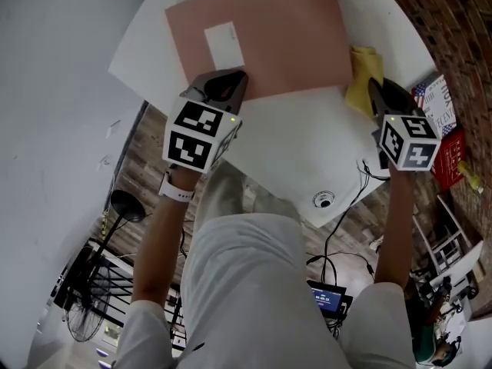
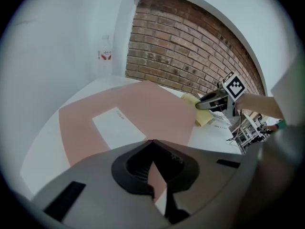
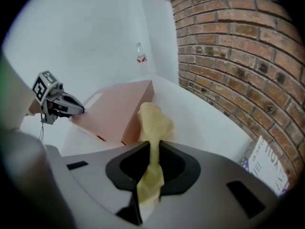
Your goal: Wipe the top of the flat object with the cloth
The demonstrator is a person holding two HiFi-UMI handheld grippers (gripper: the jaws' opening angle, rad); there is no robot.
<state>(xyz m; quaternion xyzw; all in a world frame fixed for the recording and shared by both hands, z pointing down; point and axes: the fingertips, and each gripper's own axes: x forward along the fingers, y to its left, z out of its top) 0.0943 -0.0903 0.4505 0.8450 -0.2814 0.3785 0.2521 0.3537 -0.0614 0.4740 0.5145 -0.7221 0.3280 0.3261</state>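
Note:
A flat pink box (image 1: 284, 37) with a white label (image 1: 224, 44) lies on the white table (image 1: 307, 144). My left gripper (image 1: 224, 85) is at the box's near edge, its jaws shut, tips together over the pink top (image 2: 152, 109); nothing shows between them. My right gripper (image 1: 375, 91) hangs just off the box's right side, shut on a yellow cloth (image 1: 363, 75). In the right gripper view the cloth (image 3: 155, 120) rises out of the jaws and droops beside the box's side wall (image 3: 114, 109). The left gripper view shows the cloth (image 2: 202, 118) next to the box's far corner.
A brick wall (image 3: 228, 56) runs close behind the right side of the table. A small bottle (image 2: 106, 55) stands at the far wall. Printed papers (image 1: 438, 102) and a red book (image 1: 450, 156) lie at the right. The table's near edge has a cable hole (image 1: 324, 200).

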